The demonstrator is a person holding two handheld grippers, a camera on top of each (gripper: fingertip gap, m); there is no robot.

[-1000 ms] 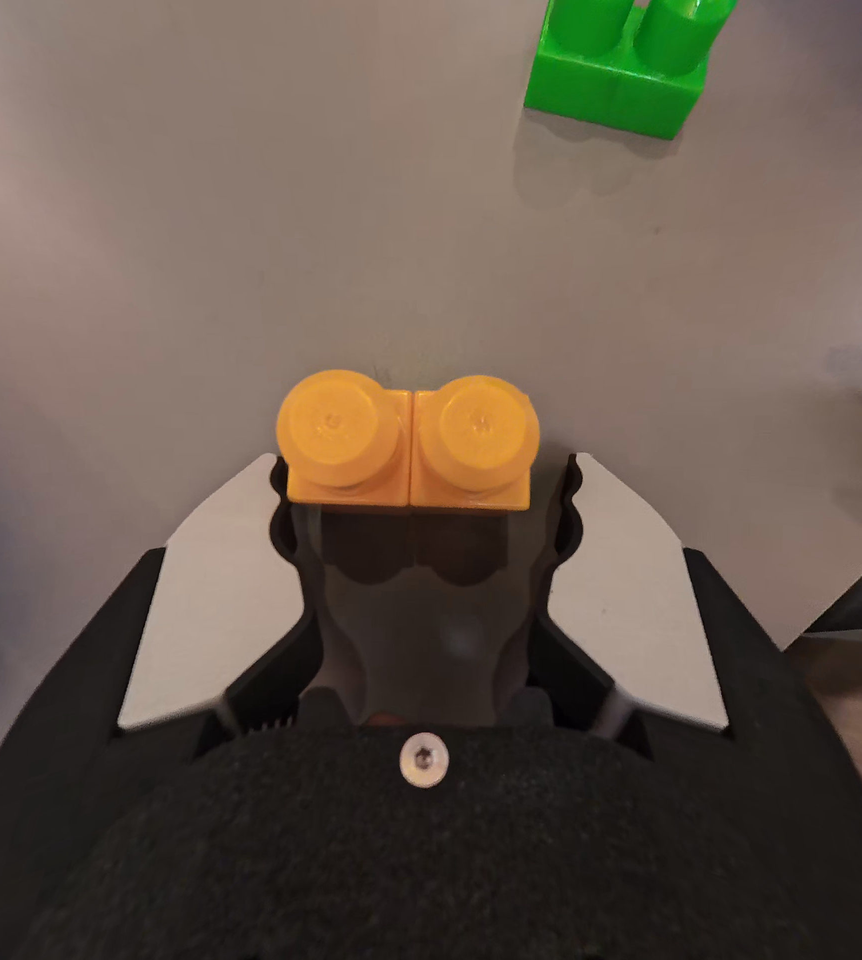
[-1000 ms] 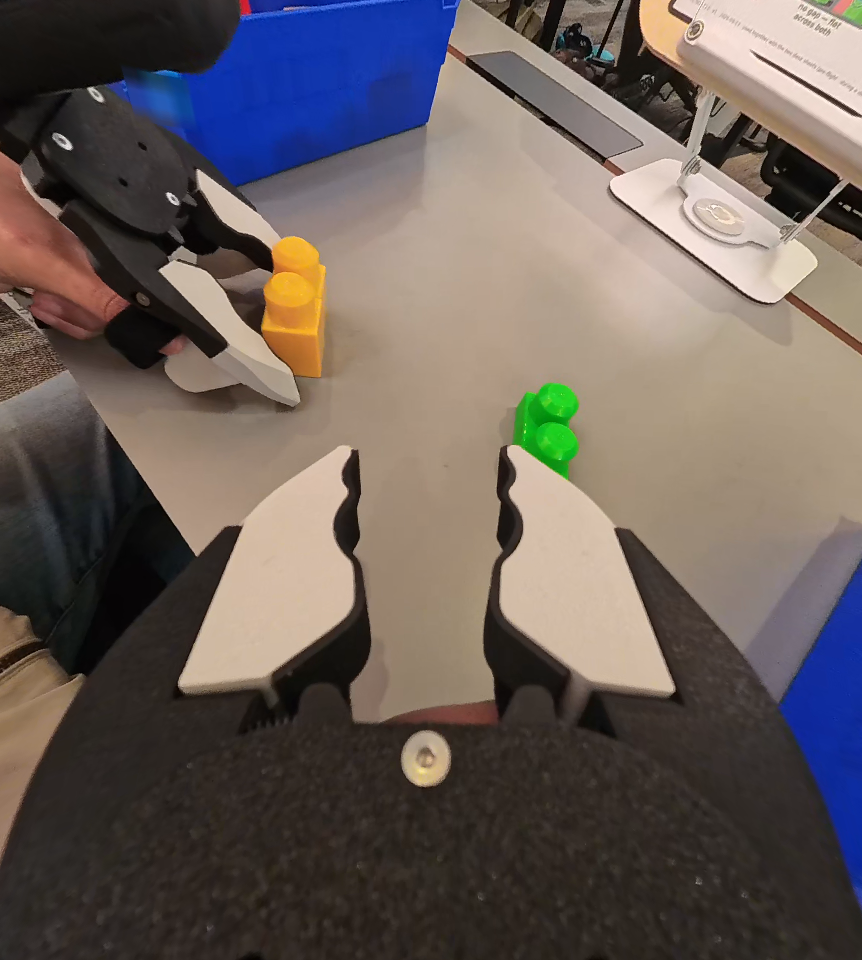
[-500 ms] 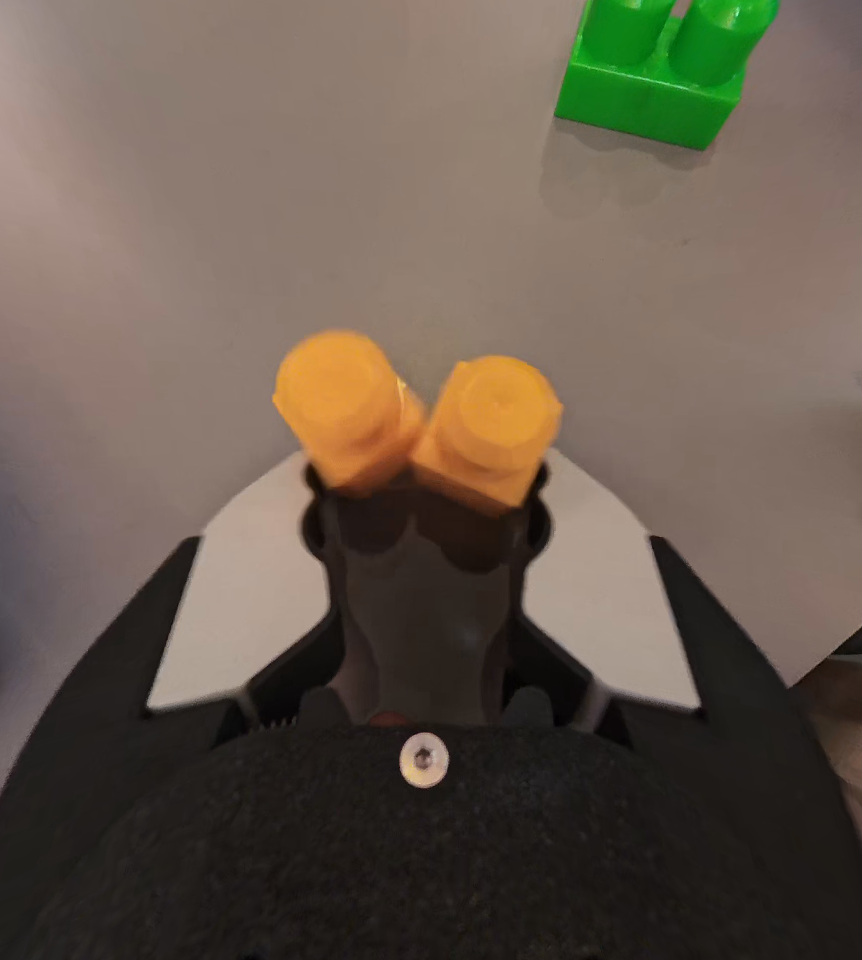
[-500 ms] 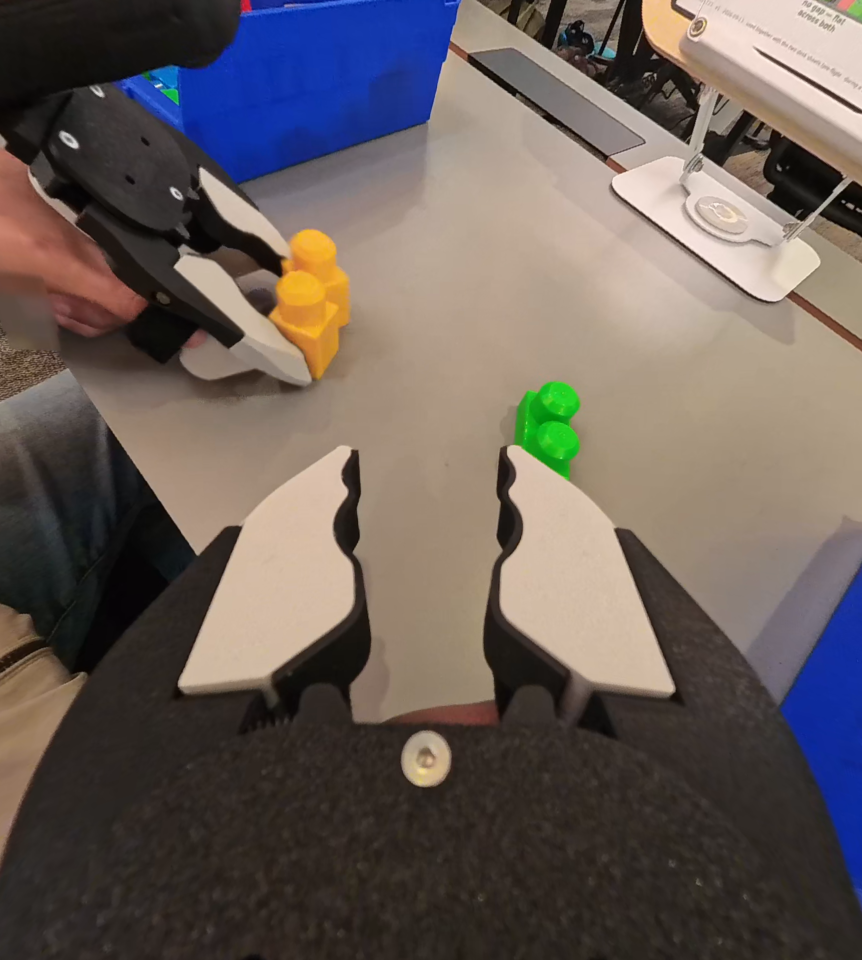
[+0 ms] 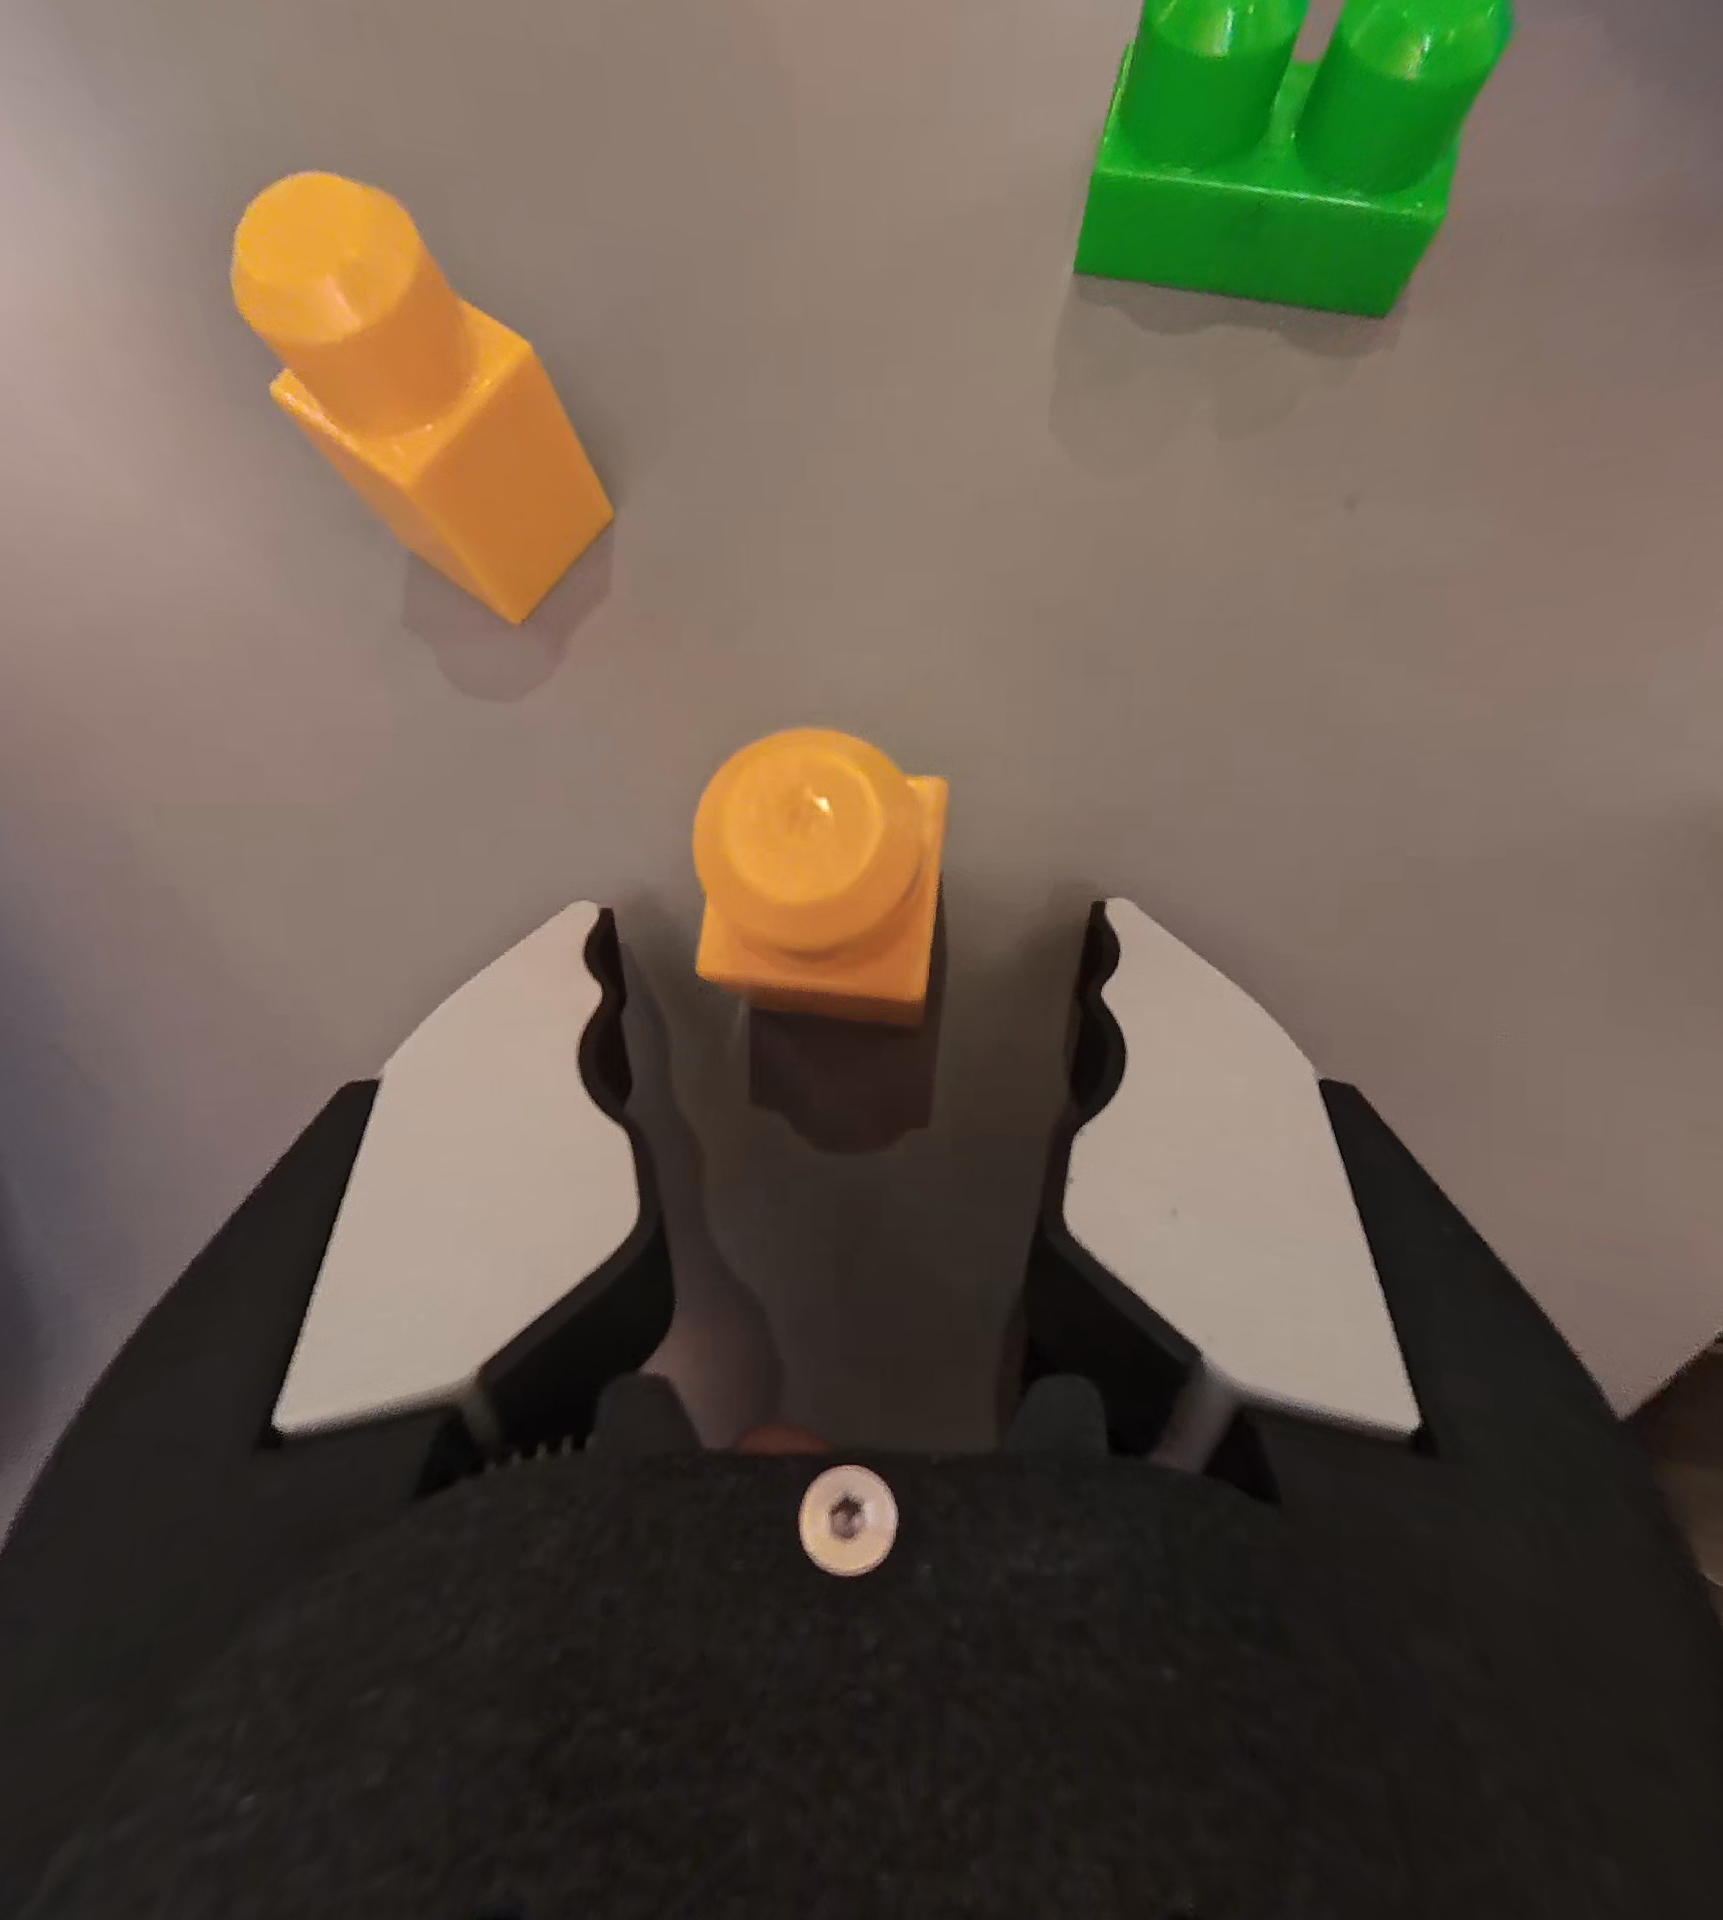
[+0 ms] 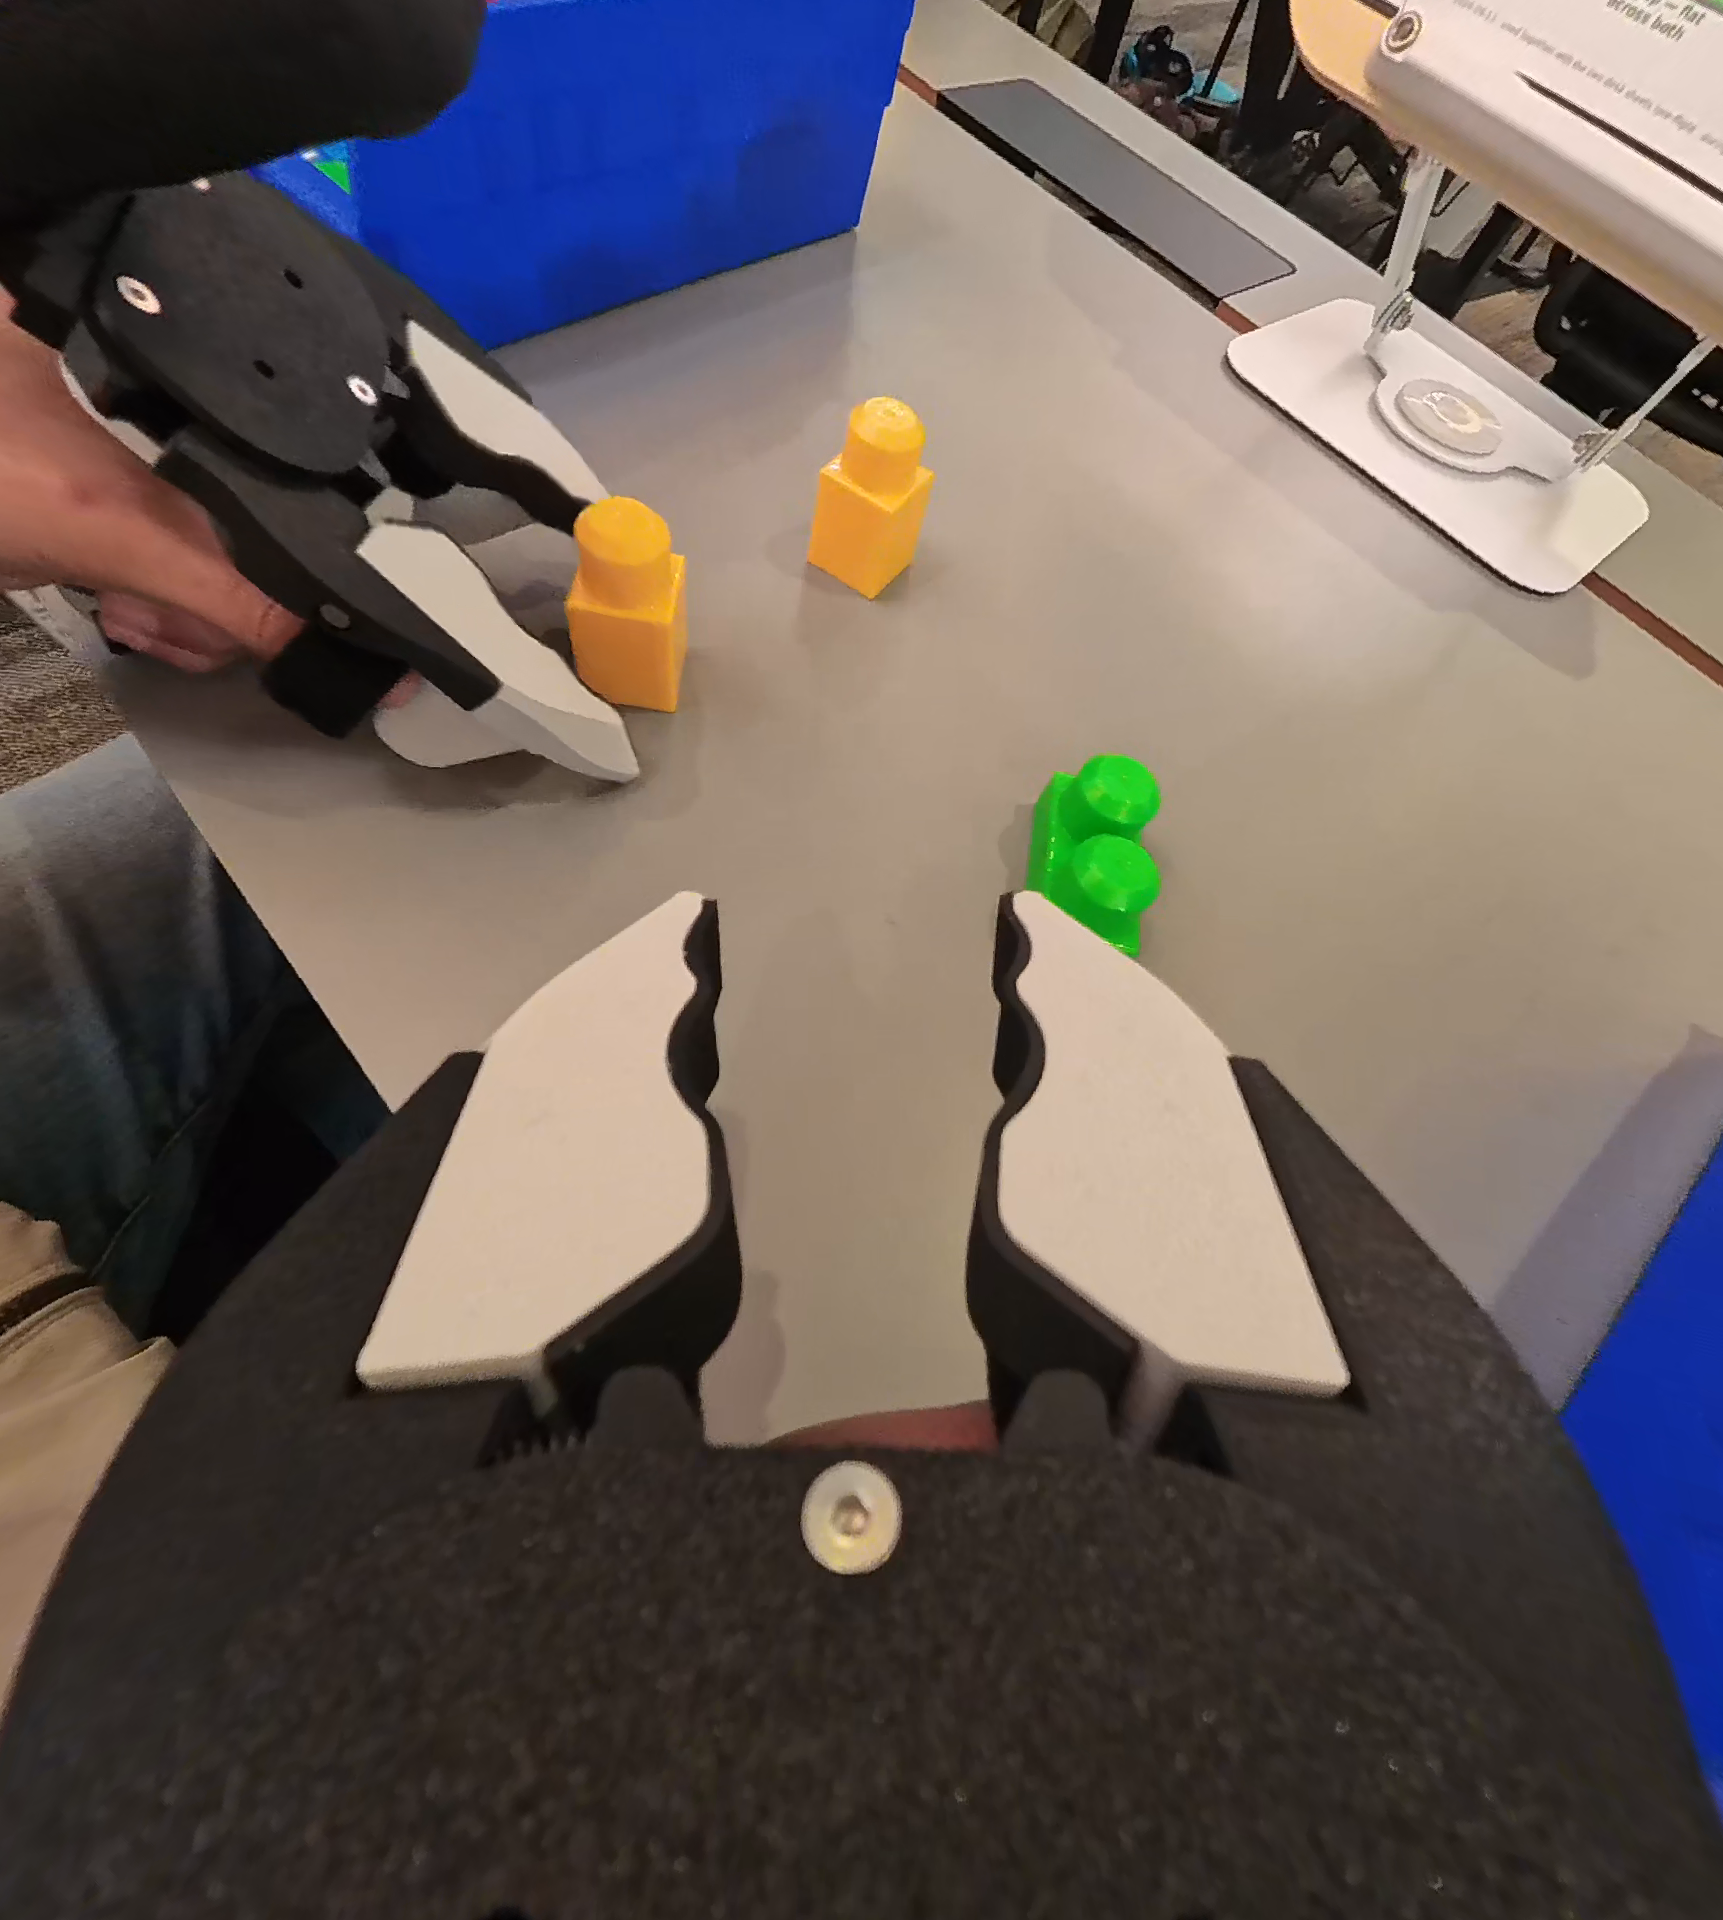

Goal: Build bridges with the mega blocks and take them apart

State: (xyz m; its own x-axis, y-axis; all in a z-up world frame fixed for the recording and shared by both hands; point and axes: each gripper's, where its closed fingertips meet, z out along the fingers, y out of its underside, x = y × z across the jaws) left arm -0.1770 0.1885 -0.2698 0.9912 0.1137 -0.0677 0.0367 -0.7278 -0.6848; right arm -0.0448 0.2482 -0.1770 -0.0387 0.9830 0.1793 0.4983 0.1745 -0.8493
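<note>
From the left wrist view, the left tool (image 5: 852, 935) is spread wide and grips nothing. A single-stud orange block (image 5: 821, 883) stands upright on the grey desk (image 5: 836, 364), just ahead of the tips and roughly centred in the gap, touching neither finger. A second orange block (image 5: 421, 416) stands apart, farther off to the left, turned at an angle. A green two-stud block (image 5: 1262, 166) sits well away at upper right. The step in hand looks like spacing the two orange blocks as bridge piers. To do it well, slide the tool forward until the fingers flank the near block's square body, not its stud, then close squarely so it does not twist or tip. Place it so the gap between the piers matches the green block's two studs.

From the right wrist view, the right tool (image 6: 857, 925) is also open and empty, hovering over bare desk. The green block (image 6: 1096, 852) lies on its side just beyond the right fingertip; whether it touches the finger is hard to tell from this angle. The left tool (image 6: 576, 644) rests low beside the near orange block (image 6: 628, 613), with the other orange block (image 6: 872, 499) farther back. A blue bin (image 6: 628, 156) stands behind. The green block will need righting, studs up, before it can span the piers.
</note>
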